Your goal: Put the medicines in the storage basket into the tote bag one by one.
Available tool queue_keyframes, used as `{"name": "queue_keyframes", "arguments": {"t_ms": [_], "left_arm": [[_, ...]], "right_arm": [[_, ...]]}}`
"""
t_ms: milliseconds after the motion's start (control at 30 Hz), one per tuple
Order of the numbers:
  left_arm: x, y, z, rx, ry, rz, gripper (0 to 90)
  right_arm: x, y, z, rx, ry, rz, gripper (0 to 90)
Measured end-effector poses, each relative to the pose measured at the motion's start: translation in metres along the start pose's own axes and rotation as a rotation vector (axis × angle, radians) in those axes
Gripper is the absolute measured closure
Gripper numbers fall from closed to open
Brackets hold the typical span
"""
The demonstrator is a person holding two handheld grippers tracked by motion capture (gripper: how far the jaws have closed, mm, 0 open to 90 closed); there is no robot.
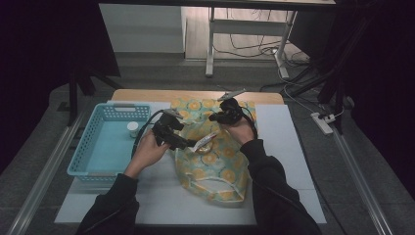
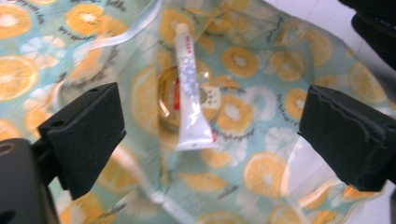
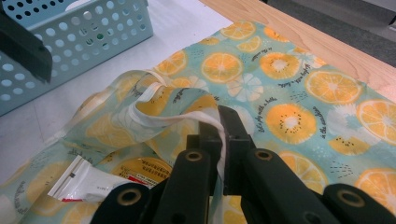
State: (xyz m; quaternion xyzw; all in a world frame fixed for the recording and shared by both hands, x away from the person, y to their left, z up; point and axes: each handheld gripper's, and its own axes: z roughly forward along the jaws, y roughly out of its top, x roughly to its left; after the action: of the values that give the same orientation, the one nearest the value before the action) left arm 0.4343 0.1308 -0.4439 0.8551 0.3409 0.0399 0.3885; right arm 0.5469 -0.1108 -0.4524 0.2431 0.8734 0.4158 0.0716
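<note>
Left gripper [image 2: 212, 126]: jaws spread wide, nothing gripped; held above the bag's mouth.
Right gripper [image 3: 223, 122]: clenched on the bag's white rim, which is lifted.
Bag [image 1: 222, 169]: fruit-printed, laid flat on the table beside the basket [image 1: 80, 156].
Tube [image 2: 190, 93]: seen lying in the bag, apparently across a round tin [image 2: 166, 100].

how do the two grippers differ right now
The left gripper stands wide open, holding nothing, with a white tube lying on the fruit-print bag beyond its fingers. The right gripper is shut on the bag's white-edged rim, holding it lifted. Both are black and hand-held over the bag.
</note>
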Motion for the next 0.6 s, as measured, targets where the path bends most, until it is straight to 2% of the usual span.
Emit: {"name": "queue_keyframes", "arguments": {"t_ms": [167,233,467,600], "left_arm": [[0.013,-0.01,-0.013,-0.029,-0.002,-0.04,5.3],[0.017,-0.013,-0.018,-0.034,0.007,-0.04,4.8],[0.033,-0.027,-0.036,-0.056,0.068,-0.055,2.7],[0.047,-0.039,-0.047,-0.073,0.109,-0.086,2.3]], "right_arm": [[0.001,0.0,0.001,0.002,0.001,0.0,90.0],[0.001,-0.001,0.002,0.004,0.001,0.003,90.0],[0.001,-0.001,0.003,0.008,0.001,0.002,90.0],[0.0,-0.002,0.003,0.01,-0.002,0.002,90.0]]}}
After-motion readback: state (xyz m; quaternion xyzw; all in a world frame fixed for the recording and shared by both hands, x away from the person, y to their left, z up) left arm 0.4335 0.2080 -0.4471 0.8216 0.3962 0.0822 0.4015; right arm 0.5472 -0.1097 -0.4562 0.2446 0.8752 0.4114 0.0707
